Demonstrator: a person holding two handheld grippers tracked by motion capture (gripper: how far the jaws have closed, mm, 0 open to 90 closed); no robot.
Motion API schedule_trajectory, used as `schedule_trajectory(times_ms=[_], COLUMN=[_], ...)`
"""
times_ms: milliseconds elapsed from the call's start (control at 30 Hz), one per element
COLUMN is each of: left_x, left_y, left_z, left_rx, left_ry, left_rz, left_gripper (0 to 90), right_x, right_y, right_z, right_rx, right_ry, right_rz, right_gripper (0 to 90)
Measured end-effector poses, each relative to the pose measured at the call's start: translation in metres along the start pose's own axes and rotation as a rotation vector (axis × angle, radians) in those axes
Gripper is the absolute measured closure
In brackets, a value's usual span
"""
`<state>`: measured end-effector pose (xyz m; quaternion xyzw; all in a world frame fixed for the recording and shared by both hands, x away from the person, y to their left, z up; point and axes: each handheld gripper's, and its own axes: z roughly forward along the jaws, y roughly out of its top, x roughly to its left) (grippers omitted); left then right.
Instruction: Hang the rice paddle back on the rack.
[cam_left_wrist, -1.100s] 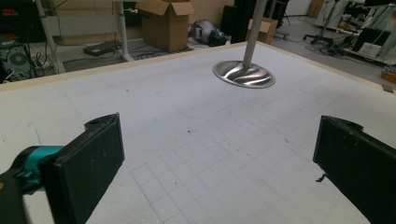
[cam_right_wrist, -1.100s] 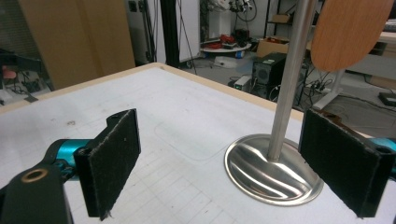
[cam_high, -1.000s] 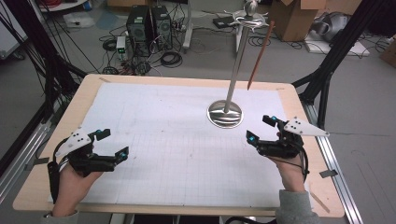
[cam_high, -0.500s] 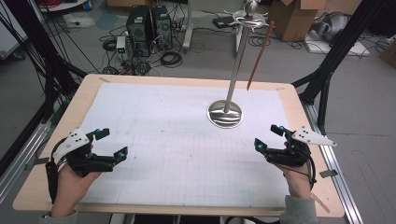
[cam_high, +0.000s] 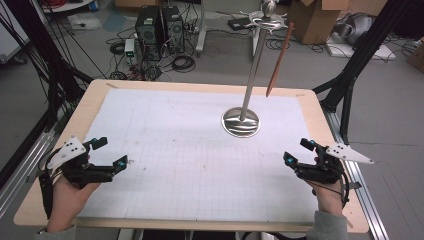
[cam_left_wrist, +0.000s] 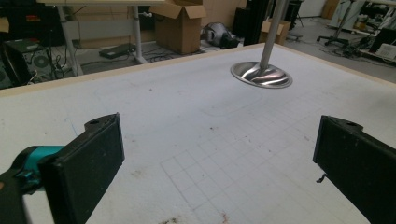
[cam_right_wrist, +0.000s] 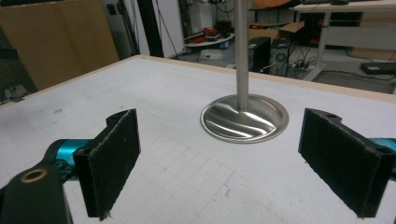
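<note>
Left gripper (cam_high: 111, 152) at 8 o'clock, right gripper (cam_high: 299, 151) at 4; both jaws spread, empty. Steel stand (cam_high: 241, 121) at 1 o'clock.

A lab or workshop: black desktop computer towers (cam_high: 160, 26) amid tangled black cables (cam_high: 182, 62) on grey concrete floor, brown cardboard boxes (cam_high: 311, 20), black metal rig frames (cam_high: 356, 60).

My left gripper (cam_high: 111, 152) and right gripper (cam_high: 298, 151): black jaws, teal fittings, pale grey top plates. Stand (cam_high: 241, 121): polished silver base with rippled reflections, silver pole. Hanging stick (cam_high: 279, 53): reddish brown. Mat (cam_high: 200, 150): white, faint grey grid. Table (cam_high: 87, 102): light wood rim
</note>
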<state>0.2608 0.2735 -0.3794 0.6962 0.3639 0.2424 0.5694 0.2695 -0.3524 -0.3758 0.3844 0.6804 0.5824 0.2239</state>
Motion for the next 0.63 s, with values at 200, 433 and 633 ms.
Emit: schedule_trajectory(times_ms=[200,433,633], left_x=[0.008,0.015,0.020], left_y=[-0.006,-0.011,-0.014], left_z=[-0.002,-0.004,-0.005], left_rx=[0.012,0.012,0.016], left_ry=[0.028,0.057,0.074], left_rz=[-0.018,-0.038,-0.050], left_gripper=[2.3,2.3,2.3], right_x=[-0.009,-0.023,-0.029], right_y=[-0.005,-0.014,-0.018], right_z=[-0.008,-0.018,-0.021], right_rx=[0.004,-0.010,-0.013], right_ry=[-0.051,-0.117,-0.133], right_rz=[0.008,0.040,0.053], right_gripper=[11.6,11.6,11.6])
